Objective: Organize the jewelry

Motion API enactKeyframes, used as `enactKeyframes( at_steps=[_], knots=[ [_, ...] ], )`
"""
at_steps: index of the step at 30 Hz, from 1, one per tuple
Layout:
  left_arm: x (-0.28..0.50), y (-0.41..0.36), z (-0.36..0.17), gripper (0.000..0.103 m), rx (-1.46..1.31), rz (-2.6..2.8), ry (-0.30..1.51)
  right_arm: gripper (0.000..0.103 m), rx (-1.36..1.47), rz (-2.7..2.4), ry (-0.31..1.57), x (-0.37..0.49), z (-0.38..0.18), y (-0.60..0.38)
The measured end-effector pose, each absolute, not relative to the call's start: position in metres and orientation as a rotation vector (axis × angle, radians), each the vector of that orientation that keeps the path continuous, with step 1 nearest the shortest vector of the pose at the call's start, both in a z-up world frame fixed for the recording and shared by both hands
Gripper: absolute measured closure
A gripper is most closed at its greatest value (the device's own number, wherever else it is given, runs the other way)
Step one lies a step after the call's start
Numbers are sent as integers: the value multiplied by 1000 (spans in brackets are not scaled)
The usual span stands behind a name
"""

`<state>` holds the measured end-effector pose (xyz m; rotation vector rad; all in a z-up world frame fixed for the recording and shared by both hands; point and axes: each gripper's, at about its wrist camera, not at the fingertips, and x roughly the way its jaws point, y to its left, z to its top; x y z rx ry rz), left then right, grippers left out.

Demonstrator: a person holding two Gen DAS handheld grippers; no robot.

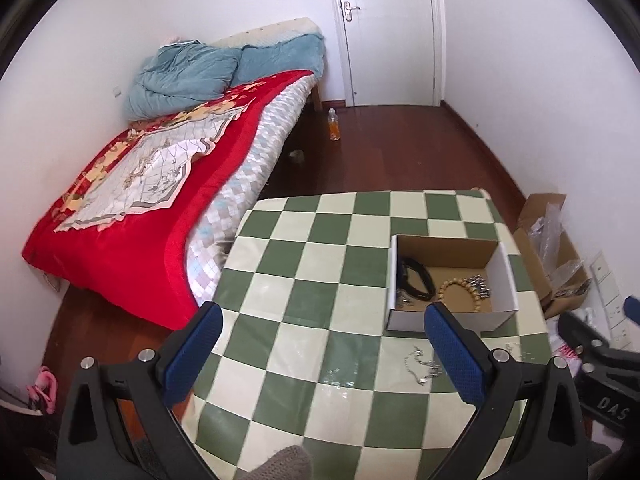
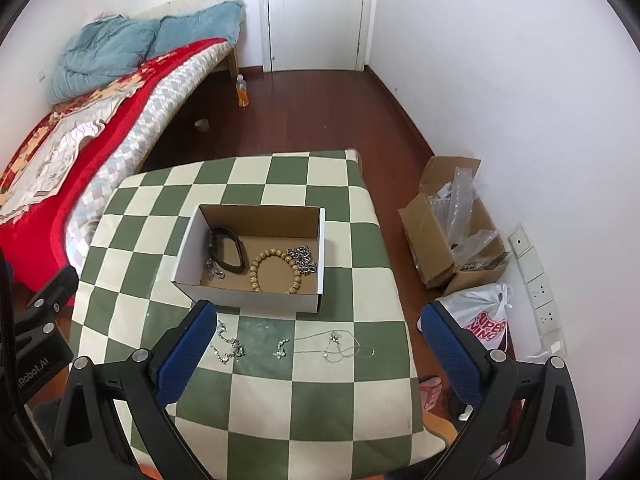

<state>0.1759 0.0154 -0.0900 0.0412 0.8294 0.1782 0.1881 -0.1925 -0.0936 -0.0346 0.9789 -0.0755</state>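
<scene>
Both grippers hang over the checkered table (image 2: 360, 420) with jaws spread wide and empty: the right gripper (image 2: 318, 350) low in its frame, the left gripper (image 1: 324, 350) likewise. The cardboard box (image 2: 248, 294) at centre already holds a bead bracelet (image 2: 256, 270). Three loose pieces wait just below it; the thin chain (image 2: 340, 348) (barely visible) could slip between the pads or snag.

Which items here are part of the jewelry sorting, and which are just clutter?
Job: open white cardboard box; tan wooden bead bracelet; black band; silver chains on the checkered cloth.
Clutter: orange bottle; brown carton with plastic wrap; white shopping bag.
</scene>
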Motion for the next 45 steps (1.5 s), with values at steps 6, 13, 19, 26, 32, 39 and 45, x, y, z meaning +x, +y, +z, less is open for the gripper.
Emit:
enactKeyframes(
  at_steps=[6, 13, 19, 26, 32, 39, 45],
  knots=[
    [171, 19, -105, 0, -23, 164, 862, 0, 23, -51, 978, 172, -91, -194],
    [186, 16, -178, 0, 20, 215, 1027, 0, 121, -82, 1081, 170, -138, -221],
    [206, 8, -228, 1, 38, 206, 1156, 32, 228, -112, 1234, 181, -213, -255],
    [230, 7, -254, 1, -17, 198, 1220, 39, 283, -161, 1282, 198, -272, -278],
    [240, 4, -265, 1, -27, 186, 1252, 37, 266, -192, 1287, 220, -296, -279],
    [243, -20, -275, 1, 18, 116, 1278, 82, 57, -156, 1245, 237, -300, -242],
    [249, -43, -289, 16, 66, 59, 1314, 100, 75, -135, 1252, 232, -300, -252]
  ],
)
